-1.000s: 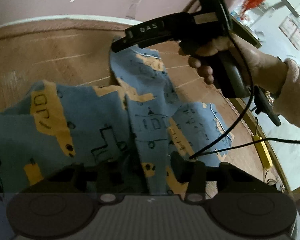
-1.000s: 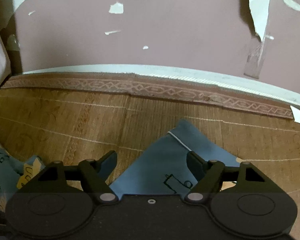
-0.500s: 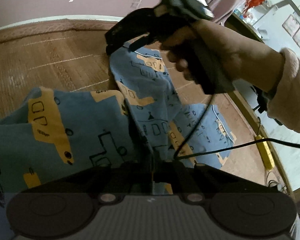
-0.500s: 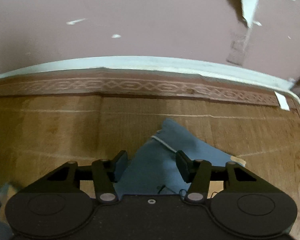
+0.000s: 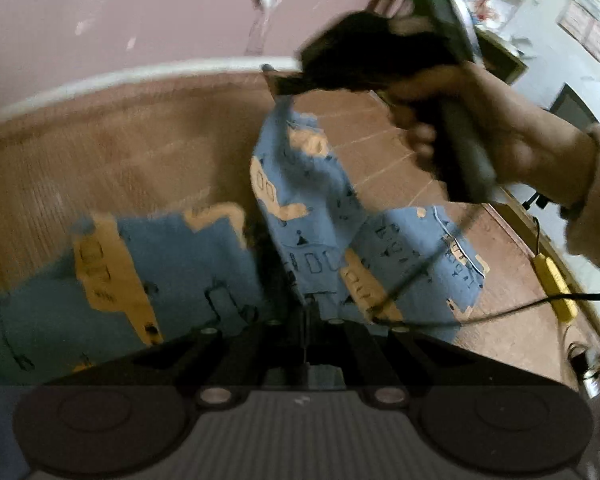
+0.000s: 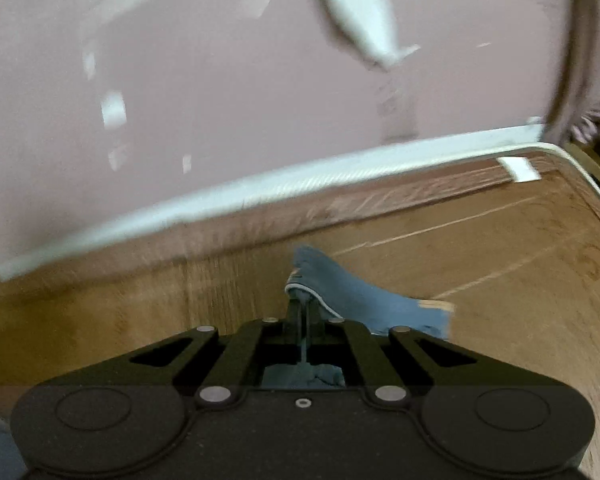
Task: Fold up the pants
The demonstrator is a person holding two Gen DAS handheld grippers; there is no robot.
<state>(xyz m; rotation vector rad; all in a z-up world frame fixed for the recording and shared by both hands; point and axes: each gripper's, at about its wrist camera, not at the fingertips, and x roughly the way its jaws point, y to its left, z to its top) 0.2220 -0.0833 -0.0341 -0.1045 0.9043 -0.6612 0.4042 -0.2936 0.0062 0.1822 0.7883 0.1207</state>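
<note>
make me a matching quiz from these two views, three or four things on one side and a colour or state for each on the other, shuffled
Things:
1. pants
2. left gripper
3. wall
4. mat

Colour or state:
A. pinkish with pale patches
B. shut on fabric near the middle
C. brown woven
D. blue with yellow prints, one leg end lifted by the right gripper

Pairs: 1-D, 2-B, 3-A, 4-C

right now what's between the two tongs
In the left wrist view, a raised stretch of the blue pants spans from the left tongs up to the right tongs, above the woven mat.
</note>
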